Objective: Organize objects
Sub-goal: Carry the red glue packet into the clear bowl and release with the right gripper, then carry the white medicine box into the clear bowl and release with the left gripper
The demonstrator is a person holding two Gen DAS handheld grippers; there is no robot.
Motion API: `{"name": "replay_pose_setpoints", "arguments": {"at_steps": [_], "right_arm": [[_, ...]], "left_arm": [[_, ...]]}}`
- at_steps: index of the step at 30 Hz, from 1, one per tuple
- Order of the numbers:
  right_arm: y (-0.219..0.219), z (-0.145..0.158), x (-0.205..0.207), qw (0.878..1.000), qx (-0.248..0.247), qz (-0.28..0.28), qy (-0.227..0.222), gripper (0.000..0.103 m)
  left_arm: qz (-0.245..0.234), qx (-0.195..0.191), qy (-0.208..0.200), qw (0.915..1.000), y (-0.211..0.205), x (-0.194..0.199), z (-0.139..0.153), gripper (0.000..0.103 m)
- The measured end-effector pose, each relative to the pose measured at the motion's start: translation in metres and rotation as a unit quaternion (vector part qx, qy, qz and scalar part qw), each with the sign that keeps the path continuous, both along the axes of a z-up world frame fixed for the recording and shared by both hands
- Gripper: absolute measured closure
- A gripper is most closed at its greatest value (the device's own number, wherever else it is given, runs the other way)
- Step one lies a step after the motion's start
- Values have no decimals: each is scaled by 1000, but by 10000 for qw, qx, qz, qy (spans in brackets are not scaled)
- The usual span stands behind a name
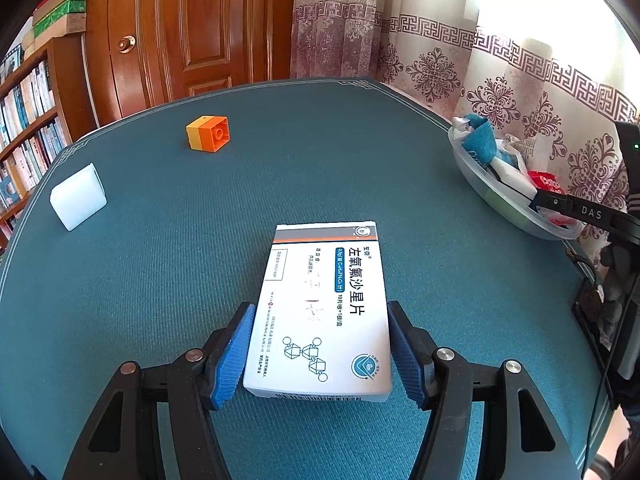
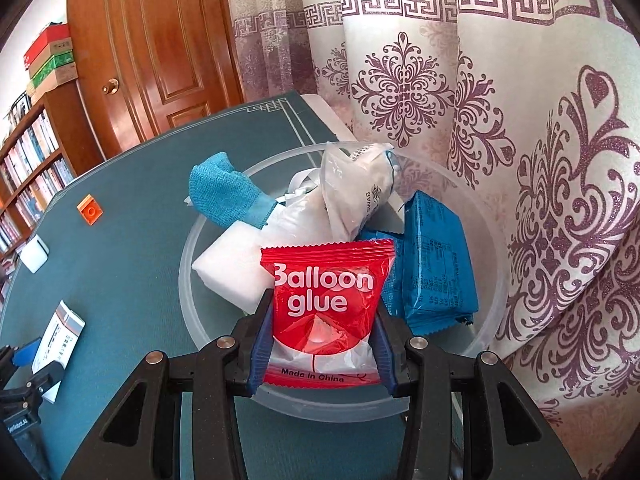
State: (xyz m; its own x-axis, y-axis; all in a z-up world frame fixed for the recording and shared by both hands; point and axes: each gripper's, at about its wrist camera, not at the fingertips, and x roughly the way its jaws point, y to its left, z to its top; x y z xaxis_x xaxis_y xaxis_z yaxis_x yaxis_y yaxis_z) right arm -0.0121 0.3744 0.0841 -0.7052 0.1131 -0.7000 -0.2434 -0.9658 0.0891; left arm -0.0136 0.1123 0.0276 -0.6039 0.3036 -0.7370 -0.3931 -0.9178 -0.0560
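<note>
My left gripper (image 1: 319, 354) has its blue pads on both long sides of a white medicine box (image 1: 324, 312) that lies flat on the teal table (image 1: 160, 280). The pads touch or nearly touch the box. My right gripper (image 2: 322, 344) is shut on a red "Balloon glue" packet (image 2: 326, 304) and holds it over a clear plastic bowl (image 2: 188, 264). The bowl holds a blue cloth (image 2: 224, 196), a white block (image 2: 232, 272), a clear swab bag (image 2: 356, 192) and a blue packet (image 2: 436, 264). The box also shows in the right wrist view (image 2: 58, 336).
An orange and yellow toy brick (image 1: 208, 133) and a white block (image 1: 78, 196) lie on the far left of the table. The bowl (image 1: 500, 200) stands at the table's right edge beside patterned curtains (image 2: 520, 160). A wooden door and bookshelf stand behind.
</note>
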Motion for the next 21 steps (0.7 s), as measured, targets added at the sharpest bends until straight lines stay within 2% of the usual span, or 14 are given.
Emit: {"name": "replay_pose_setpoints", "arguments": {"at_steps": [3, 5, 7, 21], "right_arm": [[1, 1, 3, 10000, -56, -18, -3, 57], [2, 2, 7, 9999, -93, -54, 27, 49], [3, 4, 12, 9998, -141, -50, 107, 35], [-14, 26, 57, 9979, 219, 98, 608, 35]], "left_arm": [[-7, -2, 17, 10000, 1, 1, 1, 35], [-20, -13, 29, 10000, 2, 1, 2, 35], [-33, -24, 39, 10000, 3, 2, 3, 35], [-315, -52, 219, 9992, 35, 3, 20, 35]]}}
